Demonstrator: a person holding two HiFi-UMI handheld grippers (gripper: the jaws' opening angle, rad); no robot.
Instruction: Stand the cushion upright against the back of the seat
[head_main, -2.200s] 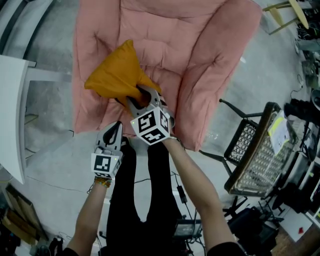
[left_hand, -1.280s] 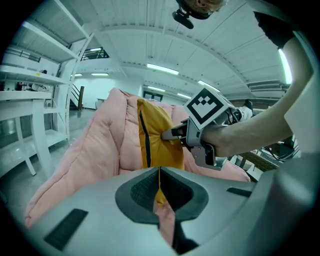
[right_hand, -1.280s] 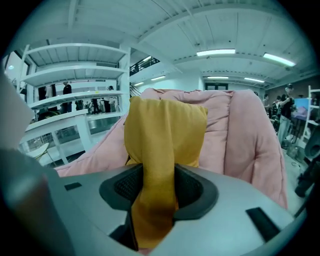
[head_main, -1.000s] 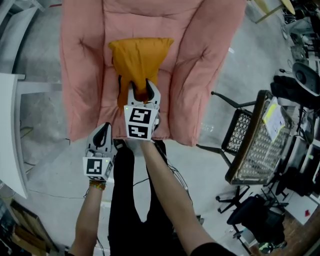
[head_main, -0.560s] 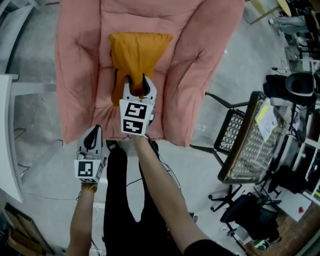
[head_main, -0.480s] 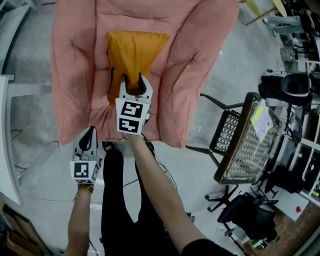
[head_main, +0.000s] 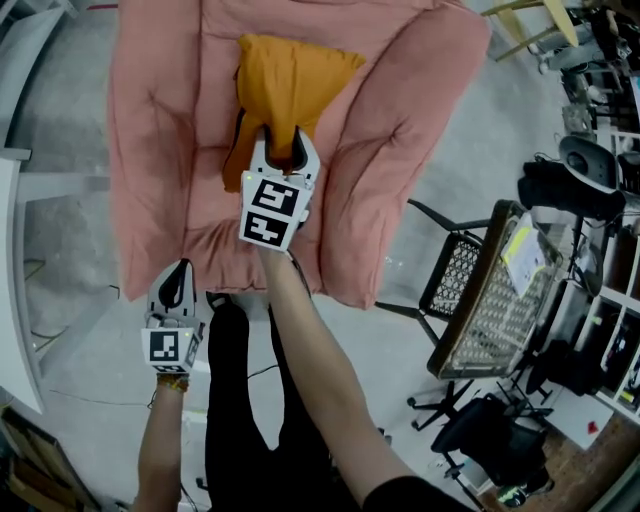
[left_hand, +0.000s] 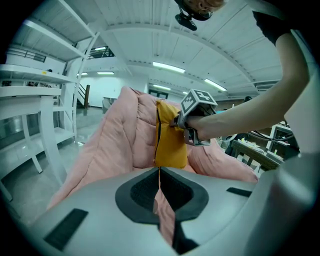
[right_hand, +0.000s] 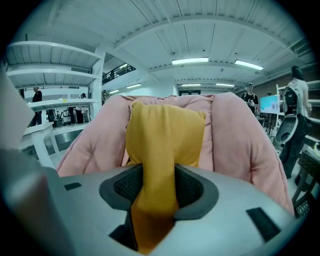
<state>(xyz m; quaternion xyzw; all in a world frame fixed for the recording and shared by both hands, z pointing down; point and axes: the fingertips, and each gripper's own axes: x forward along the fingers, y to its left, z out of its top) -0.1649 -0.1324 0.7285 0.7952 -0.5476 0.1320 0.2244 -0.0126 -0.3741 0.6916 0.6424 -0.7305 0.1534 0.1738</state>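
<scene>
An orange cushion (head_main: 290, 85) stands on edge in the pink padded armchair (head_main: 160, 150), its top close to the backrest. My right gripper (head_main: 283, 160) is shut on the cushion's lower edge. In the right gripper view the orange cloth (right_hand: 165, 135) is bunched between the pads of my right gripper (right_hand: 159, 175), with the chair's back (right_hand: 235, 140) behind it. My left gripper (head_main: 175, 290) hangs by the seat's front edge, shut and holding nothing. The left gripper view shows my left gripper (left_hand: 159, 170), the cushion (left_hand: 170, 145) and the chair (left_hand: 120, 135) ahead.
A white table (head_main: 10, 260) borders the left. To the right of the armchair stand a black mesh chair frame (head_main: 490, 300) and cluttered shelving (head_main: 600, 330). The person's black-clad legs (head_main: 240, 400) are in front of the seat on the grey floor.
The right gripper has carried the cushion from the seat's left side to the middle and deeper toward the backrest, turning it upright. The left gripper has barely shifted.
</scene>
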